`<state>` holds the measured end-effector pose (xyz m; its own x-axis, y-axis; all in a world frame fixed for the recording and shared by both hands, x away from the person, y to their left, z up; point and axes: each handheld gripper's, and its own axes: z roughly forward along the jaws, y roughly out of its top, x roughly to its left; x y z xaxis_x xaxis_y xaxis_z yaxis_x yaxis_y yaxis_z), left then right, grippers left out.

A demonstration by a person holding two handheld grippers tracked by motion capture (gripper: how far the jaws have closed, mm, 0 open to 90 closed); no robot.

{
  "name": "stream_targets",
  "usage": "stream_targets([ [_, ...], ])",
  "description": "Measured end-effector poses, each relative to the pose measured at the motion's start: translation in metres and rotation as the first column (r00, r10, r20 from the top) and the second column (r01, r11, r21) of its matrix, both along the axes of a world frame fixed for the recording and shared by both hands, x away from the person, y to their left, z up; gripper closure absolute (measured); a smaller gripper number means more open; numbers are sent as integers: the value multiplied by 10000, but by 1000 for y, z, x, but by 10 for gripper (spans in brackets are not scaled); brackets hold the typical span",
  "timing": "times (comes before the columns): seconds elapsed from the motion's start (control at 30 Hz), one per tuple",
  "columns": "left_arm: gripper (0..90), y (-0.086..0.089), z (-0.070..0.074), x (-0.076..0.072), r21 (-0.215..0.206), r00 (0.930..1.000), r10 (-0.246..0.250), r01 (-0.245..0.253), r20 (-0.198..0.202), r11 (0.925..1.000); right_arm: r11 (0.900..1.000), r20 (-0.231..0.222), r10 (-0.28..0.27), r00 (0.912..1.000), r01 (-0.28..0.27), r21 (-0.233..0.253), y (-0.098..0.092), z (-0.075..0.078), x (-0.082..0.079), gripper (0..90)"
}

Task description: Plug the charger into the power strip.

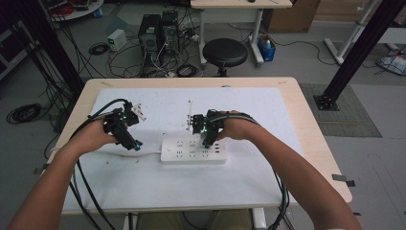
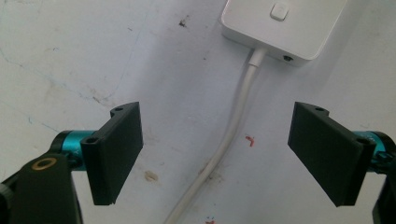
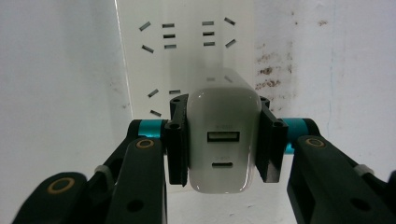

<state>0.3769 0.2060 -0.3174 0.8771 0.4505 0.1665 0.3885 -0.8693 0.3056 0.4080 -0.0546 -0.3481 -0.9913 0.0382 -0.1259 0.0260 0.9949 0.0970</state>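
The desk (image 1: 287, 143) carries a white power strip (image 1: 193, 151) at centre. Right gripper (image 3: 223, 144) jaws pinch a USB charger (image 3: 223, 140) over its sockets; keep prongs square and press straight down. Left gripper (image 2: 219, 154) jaws stand spread over the cord (image 2: 233, 126); brace the strip.

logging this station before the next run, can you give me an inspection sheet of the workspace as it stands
Surface: white mat on a light wooden table; brown and red stains in both gripper views.
Job's things: white rectangular plastic power strip lying flat; white plastic charger block with two ports held over its sockets.
Clutter: nothing seen.
Grippers: left claw open, jaws either side of the strip's lead without touching it; right claw shut on the charger.
Cables: white strip lead runs across the mat; black gripper cables trail off the near edge.
Surroundings: round black stool, computer towers, loose floor cables.
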Motion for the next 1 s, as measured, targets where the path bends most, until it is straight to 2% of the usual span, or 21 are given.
stream_targets([
  [0.27, 180, 0, -2, 2, 17, 10000, -22, 22, -60, 10000, 9980, 172, 485, 9987, -478, -416, 9, -2, 0, 620],
  [0.33, 180, -1, -2, 2, -58, 10000, -32, 32, -62, 10000, 9981, 170, 383, 9991, -375, -480, 13, -2, -2, 620],
  [0.43, 180, -1, -3, 0, -36, 10000, -39, 39, -31, 10000, 9973, 255, 516, 9983, -502, -537, 14, -4, -2, 621],
  [0.57, 180, 2, -6, -2, -84, 10000, 8, -9, -80, 10000, 9992, -61, 133, 9999, -135, -383, 13, -4, 3, 621],
  [0.77, 180, 7, -10, -4, -245, 9998, 159, -161, -84, 9996, 9989, -199, -2, 9998, -7, -477, 10, -6, 5, 621],
  [0.87, 180, 8, -13, -5, -240, 9998, 133, -136, -131, 9996, 9968, 25, 320, 9995, -318, -737, 15, -11, 2, 622],
  [1.0, 180, 8, -16, -4, -250, 9997, 122, -127, -218, 9996, 9978, -249, 55, 9997, -71, -658, 12, -11, 5, 622],
])
